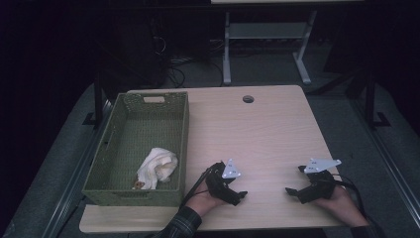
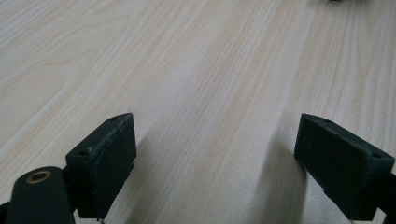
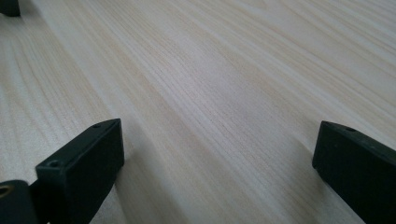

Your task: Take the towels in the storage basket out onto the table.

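Both grippers rest low on the light wooden table near its front edge, each held by a hand. My left gripper points right toward the middle; in the left gripper view its black jaws stand wide apart over bare wood. My right gripper points left, and in the right gripper view its jaws are also wide apart with nothing between them. A green woven basket stands at the table's left side. A crumpled white cloth lies in its near end, with a small brown-and-white thing beside it.
A round cable hole sits near the table's far edge. Beyond the table are a white desk frame and cables on a dark floor. Bare wood lies between the basket and the table's right edge.
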The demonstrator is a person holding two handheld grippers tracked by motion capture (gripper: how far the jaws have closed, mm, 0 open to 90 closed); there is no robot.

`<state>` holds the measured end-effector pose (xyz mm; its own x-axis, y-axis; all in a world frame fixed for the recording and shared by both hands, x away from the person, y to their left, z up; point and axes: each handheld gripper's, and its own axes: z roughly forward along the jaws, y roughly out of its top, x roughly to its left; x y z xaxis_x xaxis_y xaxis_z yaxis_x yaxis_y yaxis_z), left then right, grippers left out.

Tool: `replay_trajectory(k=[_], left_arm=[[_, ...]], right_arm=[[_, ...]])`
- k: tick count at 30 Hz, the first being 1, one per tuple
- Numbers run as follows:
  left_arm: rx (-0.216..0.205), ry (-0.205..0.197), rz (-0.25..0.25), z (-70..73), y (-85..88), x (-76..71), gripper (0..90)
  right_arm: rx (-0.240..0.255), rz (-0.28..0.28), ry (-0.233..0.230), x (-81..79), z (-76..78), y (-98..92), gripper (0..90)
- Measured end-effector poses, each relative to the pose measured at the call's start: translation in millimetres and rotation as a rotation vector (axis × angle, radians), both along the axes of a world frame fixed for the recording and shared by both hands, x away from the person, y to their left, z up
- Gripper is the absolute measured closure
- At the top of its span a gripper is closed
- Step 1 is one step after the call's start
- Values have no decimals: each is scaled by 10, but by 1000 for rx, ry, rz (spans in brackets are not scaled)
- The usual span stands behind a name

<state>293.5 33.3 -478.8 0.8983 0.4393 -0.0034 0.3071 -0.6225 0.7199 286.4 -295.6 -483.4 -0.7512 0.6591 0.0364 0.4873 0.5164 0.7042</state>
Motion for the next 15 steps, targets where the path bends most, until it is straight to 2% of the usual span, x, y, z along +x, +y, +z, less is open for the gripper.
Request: replay_trajectory(k=[7, 11, 13, 15], left_arm=[[19, 12, 2, 22, -16, 7, 124], [17, 22, 14, 28, 11, 23, 124], [23, 37, 22, 47, 30, 35, 125], [37, 27, 29, 72, 47, 41, 125]], right_arm=[[0, 0, -1, 1, 0, 0, 18], [0, 0, 0, 1, 0, 0, 18], [1, 0, -1, 1, 0, 1, 18], [0, -1, -1, 3, 0, 2, 18]])
